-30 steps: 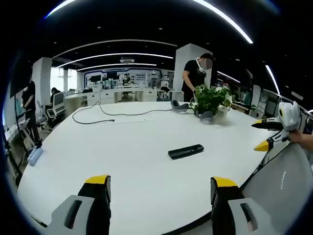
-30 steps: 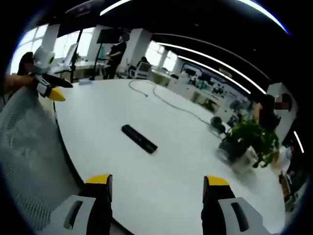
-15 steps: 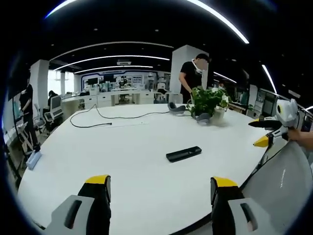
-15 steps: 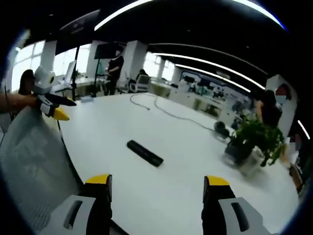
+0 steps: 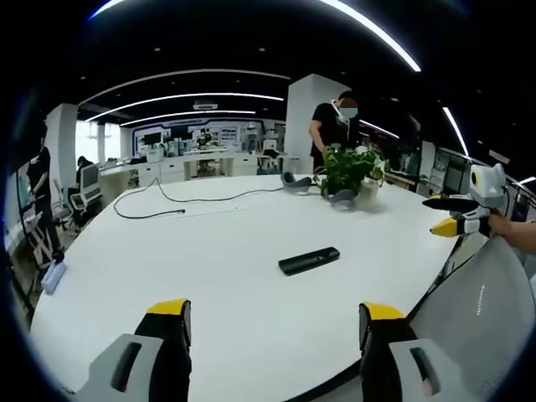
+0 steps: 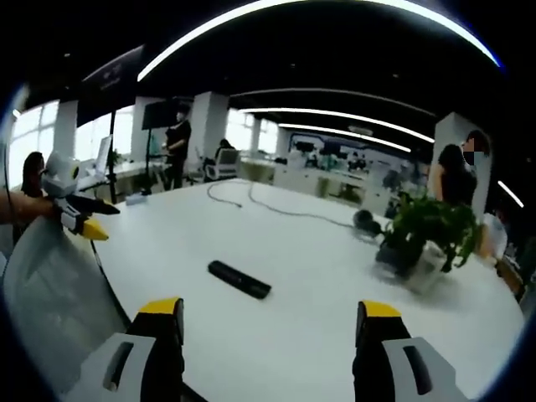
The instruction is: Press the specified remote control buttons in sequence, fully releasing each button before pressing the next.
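— What's in a container out there?

— Just the potted plant [image 5: 349, 170] at the far side of the white table [image 5: 218, 276]; green leaves spill over a pale pot, and a headset [image 5: 293, 179] lies just beside it. A black cable [image 5: 180, 198] trails across the tabletop farther back.

— Anything different from a moment ago?

— Both views have swung a little, so the plant sits more upright in the right gripper view than it did. The remote control [image 5: 309, 260] itself lies in the same spot on the table.

— Which way does it point?

— It lies flat, its long axis slanted across the table, one end toward the plant side and the other toward the near edge. I can't tell which end is the front.

— And the grippers?

— The left gripper [image 5: 272, 318] has its jaws spread wide with nothing between them, above the near edge of the table. The right gripper [image 6: 266, 316] is the same: jaws wide apart, holding nothing, well short of the remote control [image 6: 239, 279].
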`<state>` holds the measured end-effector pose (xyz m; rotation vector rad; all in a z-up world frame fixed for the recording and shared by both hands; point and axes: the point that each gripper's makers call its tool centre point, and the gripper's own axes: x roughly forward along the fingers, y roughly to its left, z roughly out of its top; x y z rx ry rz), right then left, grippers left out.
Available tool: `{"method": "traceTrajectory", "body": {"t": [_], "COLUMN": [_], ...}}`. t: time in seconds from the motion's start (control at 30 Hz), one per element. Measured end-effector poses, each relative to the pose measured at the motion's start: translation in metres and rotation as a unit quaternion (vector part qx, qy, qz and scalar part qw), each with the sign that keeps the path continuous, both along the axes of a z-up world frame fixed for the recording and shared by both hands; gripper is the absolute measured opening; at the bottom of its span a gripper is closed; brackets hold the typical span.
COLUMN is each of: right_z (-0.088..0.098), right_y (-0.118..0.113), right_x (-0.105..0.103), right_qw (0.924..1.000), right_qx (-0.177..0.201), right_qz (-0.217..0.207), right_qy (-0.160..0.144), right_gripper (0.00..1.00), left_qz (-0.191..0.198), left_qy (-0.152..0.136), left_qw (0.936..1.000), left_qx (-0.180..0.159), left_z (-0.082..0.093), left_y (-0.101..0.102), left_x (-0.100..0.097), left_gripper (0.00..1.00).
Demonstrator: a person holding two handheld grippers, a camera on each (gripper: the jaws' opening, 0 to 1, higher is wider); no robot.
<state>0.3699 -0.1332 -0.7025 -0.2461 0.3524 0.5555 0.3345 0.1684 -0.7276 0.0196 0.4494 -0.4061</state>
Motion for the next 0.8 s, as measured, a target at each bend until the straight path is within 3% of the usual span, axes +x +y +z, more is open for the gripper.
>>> {"method": "traceTrajectory", "body": {"t": [0.23,0.8], "right_z": [-0.0016,-0.0065], "right_y": [-0.0058,-0.0100], "right_x": [0.0011,0.0014], "right_qw": [0.9999,0.9996], "right_qx": [0.002,-0.001], "right_qz": [-0.016,-0.023], "right_qy": [0.006,0.018], "right_gripper": [0.83,0.81], "left_qz": [-0.020,-0.016], "left_qy": [0.006,0.006], "left_qw": [0.9998,0.9999], "left_qx": [0.003,-0.001], "left_z": [-0.0022,-0.0012], "left_y": [-0.0063,-0.0049], "left_x": [-0.0021,-0.0018], "left_gripper": [0.85,0.85]}}
